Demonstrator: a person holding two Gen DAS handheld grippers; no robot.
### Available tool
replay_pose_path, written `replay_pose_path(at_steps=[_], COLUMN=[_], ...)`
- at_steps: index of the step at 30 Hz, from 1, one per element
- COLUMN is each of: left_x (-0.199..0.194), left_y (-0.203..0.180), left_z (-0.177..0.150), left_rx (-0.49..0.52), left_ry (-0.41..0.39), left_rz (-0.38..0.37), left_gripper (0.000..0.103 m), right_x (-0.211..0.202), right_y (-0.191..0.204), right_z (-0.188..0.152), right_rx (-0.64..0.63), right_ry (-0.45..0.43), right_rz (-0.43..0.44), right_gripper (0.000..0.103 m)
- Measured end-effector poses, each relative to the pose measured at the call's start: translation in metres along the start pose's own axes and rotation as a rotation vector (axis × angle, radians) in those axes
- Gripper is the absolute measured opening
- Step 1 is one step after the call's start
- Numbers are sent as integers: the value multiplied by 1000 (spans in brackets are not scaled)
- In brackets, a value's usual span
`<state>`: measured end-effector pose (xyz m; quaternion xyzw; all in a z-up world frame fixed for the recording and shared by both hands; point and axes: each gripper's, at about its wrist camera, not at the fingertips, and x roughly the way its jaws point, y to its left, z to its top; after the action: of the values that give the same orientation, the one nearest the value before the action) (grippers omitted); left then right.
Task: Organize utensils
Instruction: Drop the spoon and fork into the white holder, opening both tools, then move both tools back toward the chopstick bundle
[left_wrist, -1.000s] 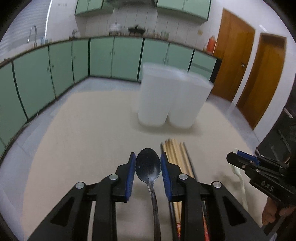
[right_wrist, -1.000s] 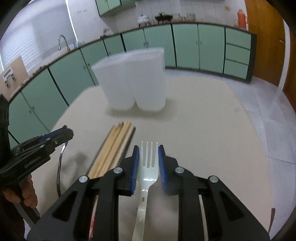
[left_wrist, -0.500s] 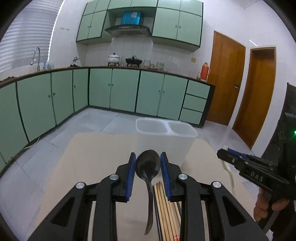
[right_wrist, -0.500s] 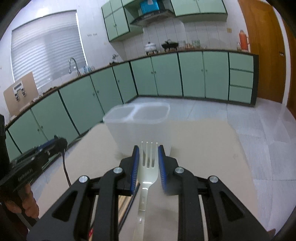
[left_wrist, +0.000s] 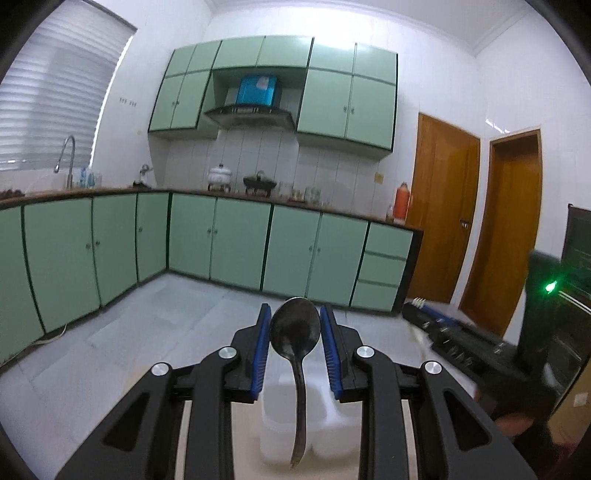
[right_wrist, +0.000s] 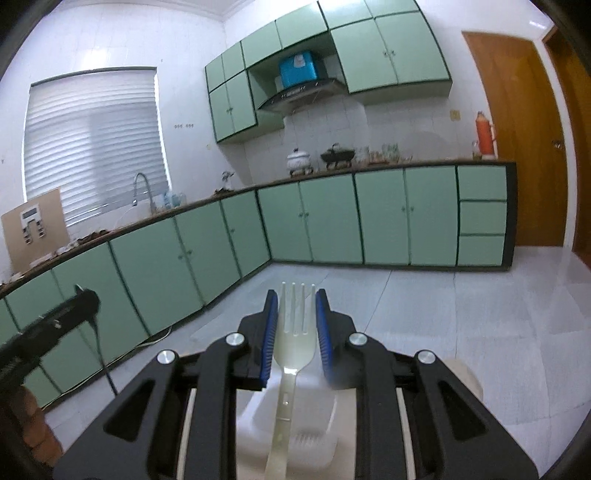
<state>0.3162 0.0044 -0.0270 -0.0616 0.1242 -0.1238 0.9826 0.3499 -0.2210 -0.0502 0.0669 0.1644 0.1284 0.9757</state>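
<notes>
- A home kitchen.
- Green base cabinets (left_wrist: 236, 240) run under a dark countertop (right_wrist: 332, 173), with wall cabinets (left_wrist: 332, 96) above.
- A range hood (left_wrist: 251, 110) hangs over pots (left_wrist: 258, 181).
- A sink faucet (right_wrist: 142, 186) stands by the blinded window (right_wrist: 92, 147).
- Wooden doors (left_wrist: 443, 206) stand at the right.

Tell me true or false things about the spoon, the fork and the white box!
1. The left gripper holds a dark spoon. True.
2. The right gripper holds a knife. False: it holds a pale plastic fork.
3. The spoon's handle hangs down over the white box. True.
4. The fork's prongs point down into the box. False: the prongs point up, the handle hangs down.
5. The white box sits below the fork. True.
</notes>
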Motion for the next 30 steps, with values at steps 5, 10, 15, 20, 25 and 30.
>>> replay_pose_path(at_steps=[5,10,15,20,25,30], left_x=[41,83,106,101,74,27], left_y=[0,7,13,20,25,18], left_z=[6,-15,-39,-54,-54,-58], left_rx=[3,11,-16,-32,-50,-29], left_ry=[-26,3,82,115,96,98], left_rz=[11,45,31,34,41,45], left_gripper=[27,27,27,28,47,74], right_x=[47,81,97,86,51,-1], right_y=[-5,-10,-20,-31,-36,-30], right_z=[7,-7,-31,-46,-46,-52], right_rx=[1,-4,36,97,128,112], right_ry=[-9,13,72,112,100,90], right_rz=[-58,-123,-118,-66,-48,-104], right_gripper=[20,20,20,36,42,79])
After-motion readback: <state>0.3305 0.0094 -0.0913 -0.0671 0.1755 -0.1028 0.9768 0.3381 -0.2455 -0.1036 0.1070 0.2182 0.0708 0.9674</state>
